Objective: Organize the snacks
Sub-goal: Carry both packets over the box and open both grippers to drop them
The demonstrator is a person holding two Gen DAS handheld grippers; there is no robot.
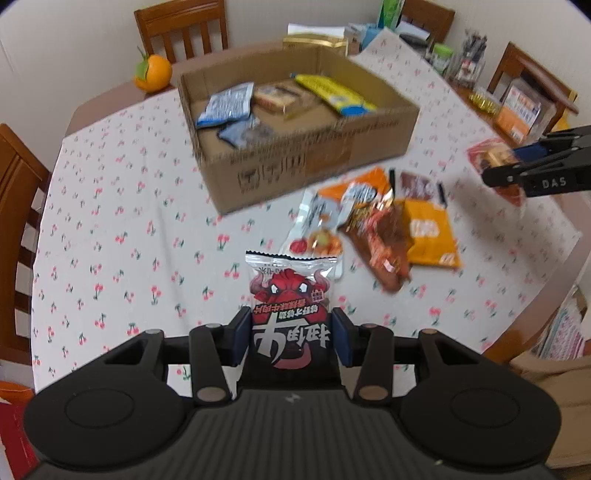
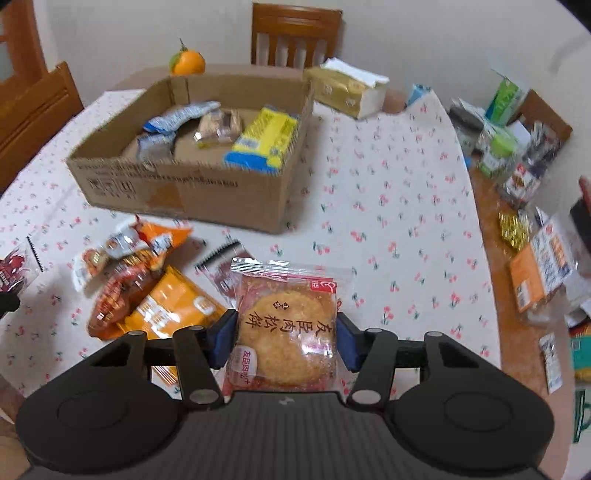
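My left gripper (image 1: 291,338) is shut on a red-and-black bull-print snack packet (image 1: 291,295), held above the tablecloth. My right gripper (image 2: 286,341) is shut on a clear packet with a round golden cake (image 2: 288,325). It also shows at the right edge of the left wrist view (image 1: 517,166). An open cardboard box (image 1: 314,162) stands farther back and holds blue-white, brown and yellow-blue packets; it also shows in the right wrist view (image 2: 184,195). A pile of orange and red snack packets (image 1: 388,229) lies on the table in front of the box, and it shows left of my right gripper (image 2: 147,288).
A cherry-print tablecloth (image 1: 129,240) covers the table. An orange (image 1: 153,72) and a tissue pack (image 2: 347,88) sit behind the box. Jars and boxes (image 2: 517,173) crowd the table's right side. Wooden chairs (image 1: 184,29) stand around.
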